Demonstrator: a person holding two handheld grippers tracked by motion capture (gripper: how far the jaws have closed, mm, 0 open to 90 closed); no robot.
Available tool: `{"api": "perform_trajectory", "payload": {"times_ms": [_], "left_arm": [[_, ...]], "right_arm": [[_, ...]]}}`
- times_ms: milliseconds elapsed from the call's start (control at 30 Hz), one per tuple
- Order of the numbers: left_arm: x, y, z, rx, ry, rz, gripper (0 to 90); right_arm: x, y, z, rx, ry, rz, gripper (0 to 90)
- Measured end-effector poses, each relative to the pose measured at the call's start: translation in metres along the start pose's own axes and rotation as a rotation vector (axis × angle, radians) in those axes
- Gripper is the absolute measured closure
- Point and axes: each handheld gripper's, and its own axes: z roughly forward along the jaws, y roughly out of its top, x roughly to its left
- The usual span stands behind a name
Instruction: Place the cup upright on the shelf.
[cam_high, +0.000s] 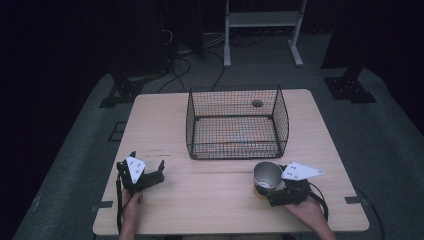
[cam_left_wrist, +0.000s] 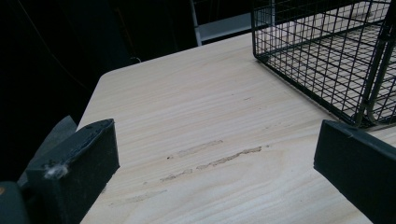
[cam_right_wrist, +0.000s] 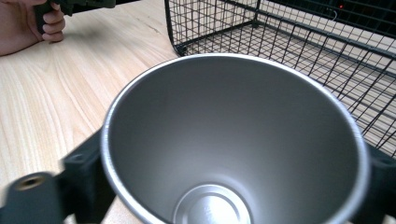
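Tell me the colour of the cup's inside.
Plain silver-grey metal, no pattern; the cup shows best in the right gripper view, held by the right gripper.

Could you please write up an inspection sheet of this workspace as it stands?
Surface: light wooden table, faint scuff marks near the left gripper.
Job's things: shiny metal cup, upright and empty, near the black wire basket.
Clutter: nothing seen.
Grippers: left gripper open, holding nothing; right gripper shut on the cup.
Cables: one trails from each gripper; more lie on the floor beyond the table.
Surroundings: dark room, grey floor, white metal frame.
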Motion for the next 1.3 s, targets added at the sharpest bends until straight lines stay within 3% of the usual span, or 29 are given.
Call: {"api": "perform_trajectory", "payload": {"times_ms": [400,700,867,1300], "left_arm": [[0.0,0.0,0.0,0.001,0.002,-0.004,0.0],[0.0,0.0,0.0,0.002,0.0,-0.001,0.0],[0.0,0.0,0.0,0.001,-0.001,-0.003,0.0],[0.0,0.0,0.0,0.002,0.0,-0.005,0.0]], "right_arm": [[-0.003,0.01,-0.003,-0.017,0.054,0.019,12.0],[-0.01,0.034,-0.006,-0.009,0.089,0.011,12.1],[-0.011,0.046,-0.007,-0.021,0.138,0.021,12.0],[-0.022,0.093,-0.013,-0.046,0.206,0.022,12.0]]}}
